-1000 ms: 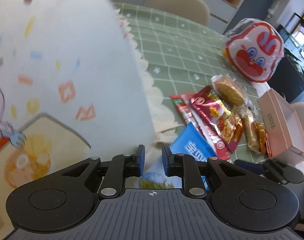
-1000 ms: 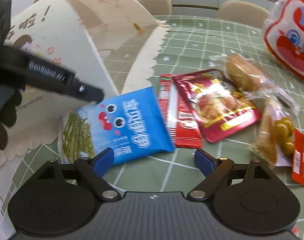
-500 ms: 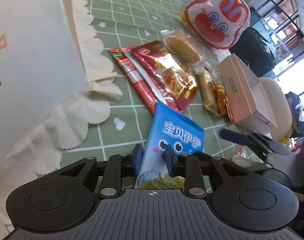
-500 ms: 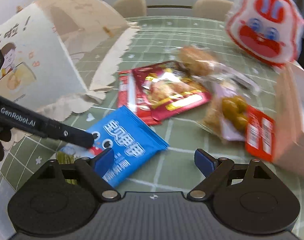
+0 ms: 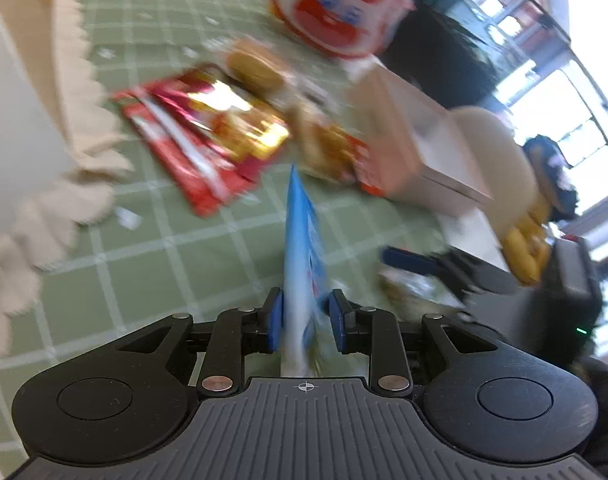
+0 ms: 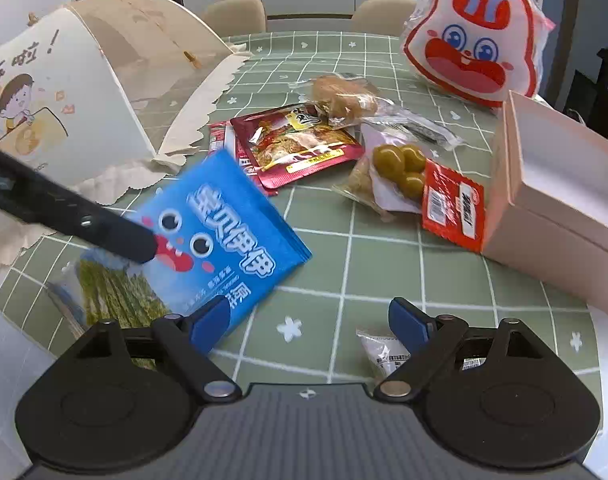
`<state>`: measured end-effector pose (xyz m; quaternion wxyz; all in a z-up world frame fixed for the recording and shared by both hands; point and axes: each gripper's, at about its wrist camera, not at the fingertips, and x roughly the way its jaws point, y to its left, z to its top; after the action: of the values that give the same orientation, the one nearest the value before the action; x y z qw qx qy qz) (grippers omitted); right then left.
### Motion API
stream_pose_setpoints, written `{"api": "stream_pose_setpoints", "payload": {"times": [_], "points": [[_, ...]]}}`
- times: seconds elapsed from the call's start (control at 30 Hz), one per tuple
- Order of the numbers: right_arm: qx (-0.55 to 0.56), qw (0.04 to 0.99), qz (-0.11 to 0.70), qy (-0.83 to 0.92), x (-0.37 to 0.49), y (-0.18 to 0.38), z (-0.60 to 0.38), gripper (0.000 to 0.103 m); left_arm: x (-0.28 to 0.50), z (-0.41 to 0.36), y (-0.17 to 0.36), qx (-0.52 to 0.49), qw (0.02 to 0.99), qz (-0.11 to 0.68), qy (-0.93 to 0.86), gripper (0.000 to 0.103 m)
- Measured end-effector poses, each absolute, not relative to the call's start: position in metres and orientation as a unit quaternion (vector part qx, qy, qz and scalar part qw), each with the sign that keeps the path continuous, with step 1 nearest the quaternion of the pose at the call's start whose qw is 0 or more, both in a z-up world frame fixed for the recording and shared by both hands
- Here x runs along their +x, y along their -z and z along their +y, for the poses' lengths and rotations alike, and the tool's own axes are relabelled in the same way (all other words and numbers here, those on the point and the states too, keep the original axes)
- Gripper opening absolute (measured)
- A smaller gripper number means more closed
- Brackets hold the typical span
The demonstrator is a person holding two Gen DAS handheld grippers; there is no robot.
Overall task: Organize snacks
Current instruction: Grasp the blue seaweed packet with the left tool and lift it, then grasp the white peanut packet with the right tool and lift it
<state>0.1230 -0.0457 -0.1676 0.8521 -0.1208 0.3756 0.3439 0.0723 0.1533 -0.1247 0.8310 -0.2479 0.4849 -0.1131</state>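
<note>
A blue snack packet (image 5: 300,248) stands edge-on between the pads of my left gripper (image 5: 304,312), which is shut on its lower end. In the right wrist view the same blue packet (image 6: 224,236) hangs tilted above the green checked tablecloth (image 6: 383,264), with a black left finger (image 6: 104,232) across it. My right gripper (image 6: 309,316) is open over the cloth with nothing between its fingers. Its blue-tipped finger (image 5: 407,260) shows at the right of the left wrist view. Red packets (image 6: 300,144), a wrapped bun (image 6: 343,96) and a pack of green olives (image 6: 403,168) lie beyond.
An open pink box (image 6: 559,200) sits at the right, with a rabbit-face bag (image 6: 471,40) behind it. A large white printed paper bag (image 6: 64,100) lies open at the left. A small white sachet (image 6: 383,354) lies under the right finger. Chairs stand past the table.
The left gripper has drawn the blue packet away from the paper bag, lifted it and turned it edge-on. The right gripper has swung right, bringing the pink box into view.
</note>
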Motion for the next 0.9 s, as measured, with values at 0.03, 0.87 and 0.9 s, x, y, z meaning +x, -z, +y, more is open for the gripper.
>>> {"api": "stream_pose_setpoints", "payload": {"times": [0.03,0.87,0.9], "points": [[-0.12,0.851,0.376,-0.345,0.122,0.169,-0.049,0.088,0.074,0.147,0.128,-0.253,0.825,0.491,0.123,0.028],[-0.055,0.871,0.417,-0.255,0.091,0.178,-0.15,0.101,0.065,0.065,0.122,-0.158,0.849,0.505,0.012,0.017],[-0.053,0.87,0.417,-0.26,0.092,0.179,-0.15,0.103,0.064,0.062,0.121,-0.15,0.85,0.505,0.005,0.017]]}}
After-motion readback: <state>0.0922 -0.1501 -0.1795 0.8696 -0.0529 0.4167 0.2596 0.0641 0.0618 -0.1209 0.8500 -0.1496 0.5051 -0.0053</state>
